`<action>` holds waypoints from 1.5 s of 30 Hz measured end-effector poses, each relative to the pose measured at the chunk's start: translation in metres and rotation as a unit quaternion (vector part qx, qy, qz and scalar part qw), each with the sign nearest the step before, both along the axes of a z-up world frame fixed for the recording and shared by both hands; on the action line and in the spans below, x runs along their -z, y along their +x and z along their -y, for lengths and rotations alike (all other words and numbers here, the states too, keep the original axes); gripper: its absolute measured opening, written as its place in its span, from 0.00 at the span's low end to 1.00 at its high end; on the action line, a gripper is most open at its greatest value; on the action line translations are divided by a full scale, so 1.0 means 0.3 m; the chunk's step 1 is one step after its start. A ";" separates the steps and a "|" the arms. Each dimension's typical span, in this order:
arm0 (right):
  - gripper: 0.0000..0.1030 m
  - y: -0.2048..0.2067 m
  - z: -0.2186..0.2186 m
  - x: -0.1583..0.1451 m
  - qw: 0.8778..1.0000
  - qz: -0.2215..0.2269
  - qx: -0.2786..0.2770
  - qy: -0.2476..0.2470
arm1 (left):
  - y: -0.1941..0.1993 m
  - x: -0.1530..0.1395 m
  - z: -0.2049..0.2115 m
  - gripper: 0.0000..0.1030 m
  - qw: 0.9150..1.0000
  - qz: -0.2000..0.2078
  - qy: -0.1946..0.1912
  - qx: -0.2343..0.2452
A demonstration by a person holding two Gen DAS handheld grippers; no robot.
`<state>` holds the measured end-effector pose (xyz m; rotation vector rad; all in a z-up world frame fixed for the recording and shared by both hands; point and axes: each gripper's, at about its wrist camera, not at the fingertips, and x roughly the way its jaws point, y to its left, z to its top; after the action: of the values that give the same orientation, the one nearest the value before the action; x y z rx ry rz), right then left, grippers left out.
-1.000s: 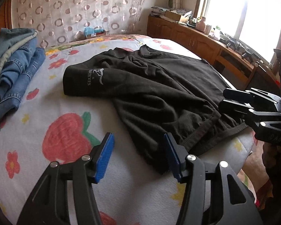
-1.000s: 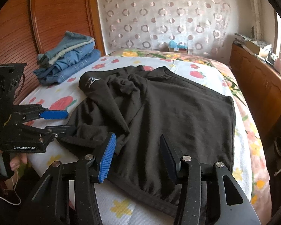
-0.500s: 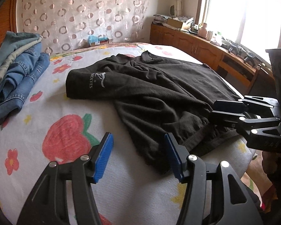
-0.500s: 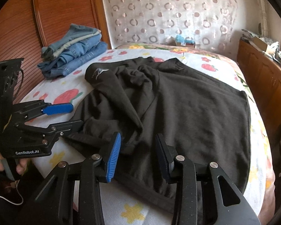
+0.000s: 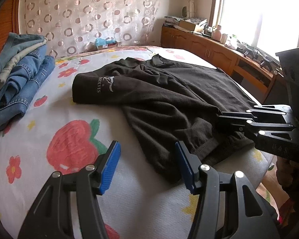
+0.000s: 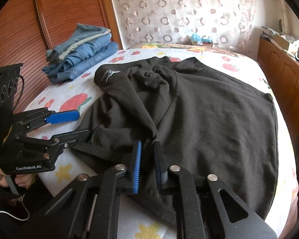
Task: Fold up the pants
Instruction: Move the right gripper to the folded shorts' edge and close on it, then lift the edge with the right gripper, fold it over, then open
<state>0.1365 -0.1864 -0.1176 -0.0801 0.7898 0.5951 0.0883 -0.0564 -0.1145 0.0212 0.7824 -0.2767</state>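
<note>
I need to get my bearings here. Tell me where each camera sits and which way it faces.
Left wrist: behind the left gripper, jaws open, facing across the bed; right gripper at right.
Right wrist: behind the right gripper, jaws closing on the black garment; left gripper and a hand at left.
Both show the folded jeans.

The black pants [image 6: 209, 119] are lying spread out on the bed. One part is bunching up in folds near the middle. A folded-over end with a small white logo [image 5: 107, 82] is pointing toward the far side. The near edge is hanging close to the side of the bed, and it is wrinkling there.
</note>
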 end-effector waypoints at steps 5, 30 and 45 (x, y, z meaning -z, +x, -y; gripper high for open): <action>0.03 -0.012 0.015 -0.026 1.000 0.017 0.010 0.015 | -0.001 -0.002 -0.003 0.54 1.000 -0.007 -0.010 -0.005; 0.00 -0.068 0.054 -0.140 0.995 0.093 0.020 0.031 | -0.017 -0.036 -0.019 0.54 1.000 0.008 -0.018 -0.011; 0.00 -0.118 0.212 -0.225 0.990 0.124 0.059 0.016 | 0.000 -0.136 0.058 0.54 0.999 0.024 -0.021 0.024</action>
<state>0.1012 -0.2500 -0.0502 -0.0757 0.5386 0.4756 0.0884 -0.0737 -0.0737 0.0063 0.7290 -0.3370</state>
